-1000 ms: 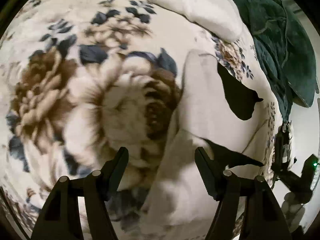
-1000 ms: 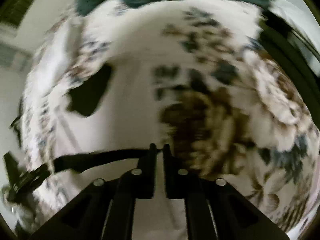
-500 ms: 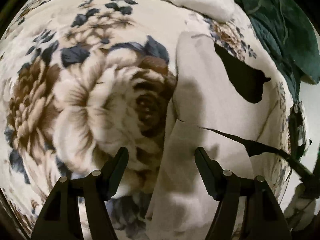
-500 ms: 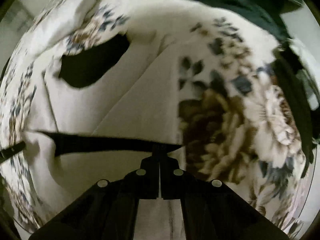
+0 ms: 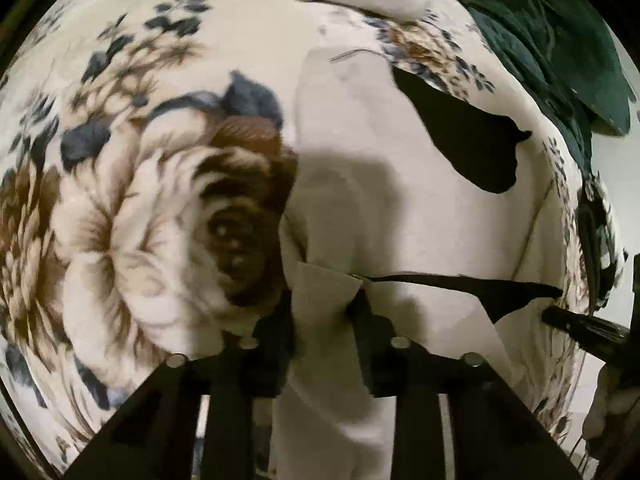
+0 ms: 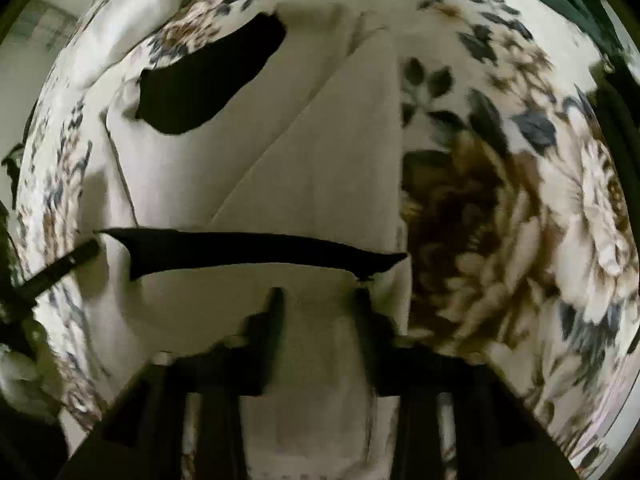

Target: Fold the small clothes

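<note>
The small cream fabric garment [image 5: 360, 208] carries solid black patches. Under it, the plush cream blanket [image 5: 120, 220] shows big brown flowers and slate-blue leaves. At one o'clock lies a dark green cloth [image 5: 560, 48].

The left gripper's [image 5: 322, 322] fingertips are sinking into the cream garment [image 5: 400, 208], so their grip is unclear. The right gripper [image 6: 318, 312] is smearing with blur, its tips lost against the cloth. The green fabric [image 5: 560, 40] is running off the edge. The blanket's [image 6: 500, 240] flowers are blurring.
</note>
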`<state>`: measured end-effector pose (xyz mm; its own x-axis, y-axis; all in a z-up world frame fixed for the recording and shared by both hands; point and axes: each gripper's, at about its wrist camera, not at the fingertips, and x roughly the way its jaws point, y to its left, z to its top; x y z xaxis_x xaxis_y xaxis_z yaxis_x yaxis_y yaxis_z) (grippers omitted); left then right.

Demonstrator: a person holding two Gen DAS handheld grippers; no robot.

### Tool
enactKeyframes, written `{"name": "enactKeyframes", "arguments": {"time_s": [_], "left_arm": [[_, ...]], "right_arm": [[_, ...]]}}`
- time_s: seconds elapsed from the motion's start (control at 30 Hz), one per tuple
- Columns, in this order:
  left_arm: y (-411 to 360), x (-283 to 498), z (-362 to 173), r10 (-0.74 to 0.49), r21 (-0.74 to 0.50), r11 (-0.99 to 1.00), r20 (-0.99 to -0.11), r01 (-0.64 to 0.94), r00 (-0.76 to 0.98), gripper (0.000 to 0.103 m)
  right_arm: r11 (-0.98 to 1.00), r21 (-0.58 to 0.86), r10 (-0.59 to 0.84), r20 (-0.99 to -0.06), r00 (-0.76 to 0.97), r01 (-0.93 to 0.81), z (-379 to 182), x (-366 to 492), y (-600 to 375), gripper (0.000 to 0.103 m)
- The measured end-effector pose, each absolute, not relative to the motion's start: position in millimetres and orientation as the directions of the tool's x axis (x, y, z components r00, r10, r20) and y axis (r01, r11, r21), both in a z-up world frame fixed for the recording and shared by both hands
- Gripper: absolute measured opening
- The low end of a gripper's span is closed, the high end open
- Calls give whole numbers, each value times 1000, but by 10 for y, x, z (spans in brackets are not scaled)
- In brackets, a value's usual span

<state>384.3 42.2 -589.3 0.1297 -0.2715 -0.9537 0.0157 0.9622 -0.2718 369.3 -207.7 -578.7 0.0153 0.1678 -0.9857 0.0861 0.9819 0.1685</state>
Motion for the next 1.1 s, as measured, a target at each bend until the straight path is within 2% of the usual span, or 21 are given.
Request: {"name": "enactKeyframes", "arguments": {"time_s": [0.1,0.27,0.3,0.4,0.47,0.5,0.53,0.67,0.7,0.73,0.9,1.1], "left_arm": [[384,3843,-5859,-260,-257,966,-955,39,139,19],[451,3843,-5849,-267,-266,964,-953,26,143,19],[464,3842,-5842,-271,-270,963,-952,24,143,19],[470,3838,-5828,-266,-265,964,-953,26,147,19],[467,3831,-5830,-258,-256,966,-955,31,147,19],[468,3827,-5834,-253,-250,968,-956,34,146,19],[461,3825,-5838,-246,-244,969,-958,36,146,16],[454,3814,-5837,-242,-239,970,-959,39,150,15],[455,3813,-5837,-242,-239,970,-959,38,150,15],[459,3811,-5835,-241,-239,970,-959,35,149,15],[478,3806,-5828,-238,-236,971,-960,35,150,15],[529,3804,-5841,-238,-239,971,-960,14,148,15]], "right_arm": [[992,95,88,-993,82,86,-5735,3661,-2020,0],[978,36,-2,-983,181,204,-5489,3623,-2214,0],[974,54,12,-982,188,220,-5451,3635,-2276,0],[959,206,179,-972,151,194,-5420,3678,-2338,2],[975,189,178,-979,103,115,-5444,3730,-2231,24],[983,171,165,-983,86,66,-5462,3745,-2148,45],[988,153,152,-986,71,18,-5492,3763,-2067,47],[993,88,86,-996,-26,-84,-5781,3814,-1853,43],[993,66,63,-998,-30,-100,-5843,3808,-1811,18],[993,27,26,-1000,-16,-117,-5887,3798,-1774,2],[999,-37,-34,-995,94,-33,-5724,3723,-1836,1],[992,-37,-54,-989,141,119,-5553,3650,-2186,1]]}}
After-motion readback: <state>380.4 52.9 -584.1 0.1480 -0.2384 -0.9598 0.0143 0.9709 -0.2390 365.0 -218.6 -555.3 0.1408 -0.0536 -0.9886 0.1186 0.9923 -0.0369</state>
